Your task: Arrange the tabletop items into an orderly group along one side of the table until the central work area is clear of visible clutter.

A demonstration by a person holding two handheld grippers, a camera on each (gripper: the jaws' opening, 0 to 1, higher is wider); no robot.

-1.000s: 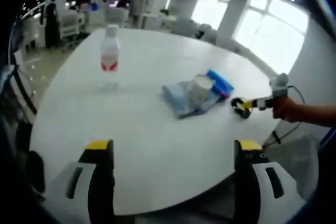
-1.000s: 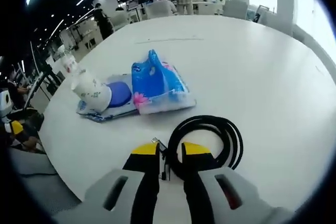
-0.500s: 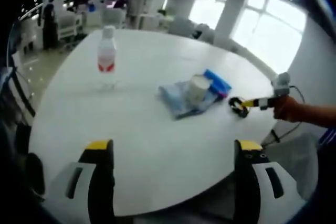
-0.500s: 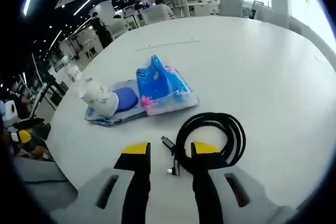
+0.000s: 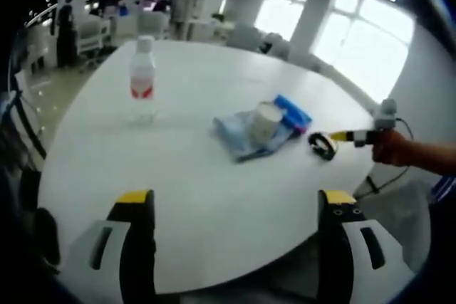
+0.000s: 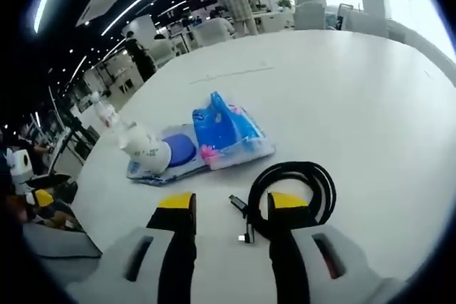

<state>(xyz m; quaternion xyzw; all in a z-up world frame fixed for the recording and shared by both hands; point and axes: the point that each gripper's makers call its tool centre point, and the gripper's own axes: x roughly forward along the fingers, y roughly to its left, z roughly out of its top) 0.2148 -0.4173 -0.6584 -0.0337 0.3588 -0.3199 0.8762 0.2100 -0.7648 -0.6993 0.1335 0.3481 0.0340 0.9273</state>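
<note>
Jaws of right gripper [image 6: 231, 204] apart beside coiled cable [image 6: 293, 197] (bottle [image 5: 142, 80] leftward).

Bottle [image 5: 142, 77] label blurred; cable [image 6: 296, 194] partly behind right claw [image 6: 233, 206].

left gripper view far across table [image 5: 214, 197], right gripper view close, opposite edge

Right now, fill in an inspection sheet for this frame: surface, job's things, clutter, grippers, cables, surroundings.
Surface: round white table, mostly bare.
Job's things: water bottle upright, apart from the rest; white cup lying on a flat blue pouch; blue tissue pack beside them.
Clutter: nothing seen beyond these.
Grippers: left gripper open over the near edge; right gripper open, jaws astride the cable's plug ends.
Cables: coiled black cable on the table.
Surroundings: open office, chairs, windows, people standing far off.
</note>
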